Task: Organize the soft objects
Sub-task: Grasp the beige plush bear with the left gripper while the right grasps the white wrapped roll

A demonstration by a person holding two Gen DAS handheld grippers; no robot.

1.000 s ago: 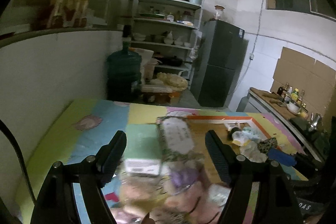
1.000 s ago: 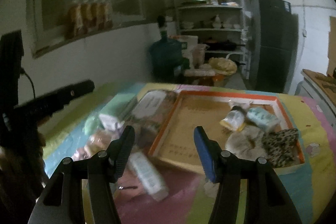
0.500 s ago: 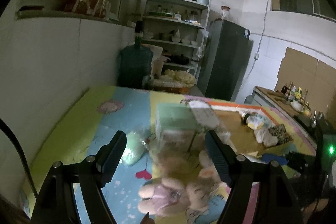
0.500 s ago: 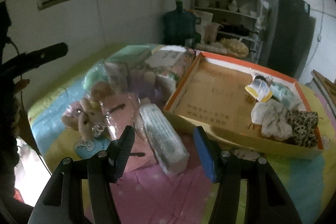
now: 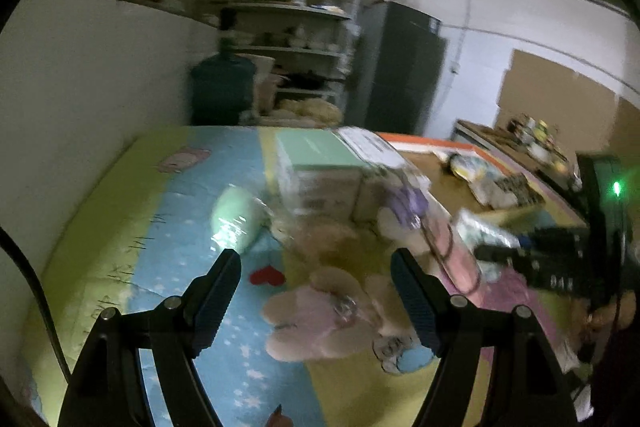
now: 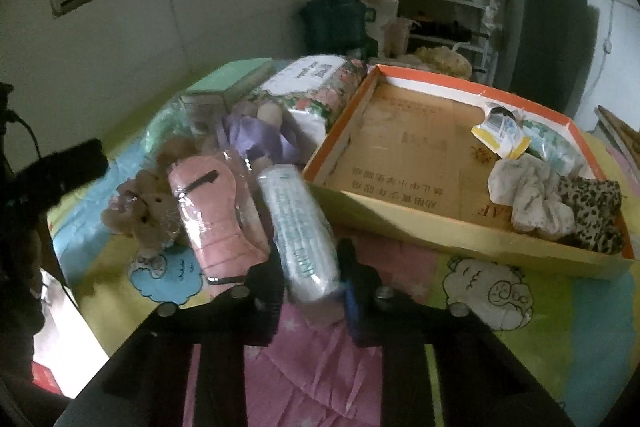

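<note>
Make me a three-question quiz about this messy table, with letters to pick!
1. Where is the leopard cloth?
A. in the box
B. on a shelf
C. under the teddy

2. What colour is the box's rim?
A. blue
B. orange
C. black

3. What is the right hand-held gripper doing?
A. hanging open
B. squeezing the tissue pack
C. holding a bottle

Answers: 1 A, the cloth lies in the box's near right corner. 2 B, its top edge is orange. 3 B, both fingers press the pack's sides.
</note>
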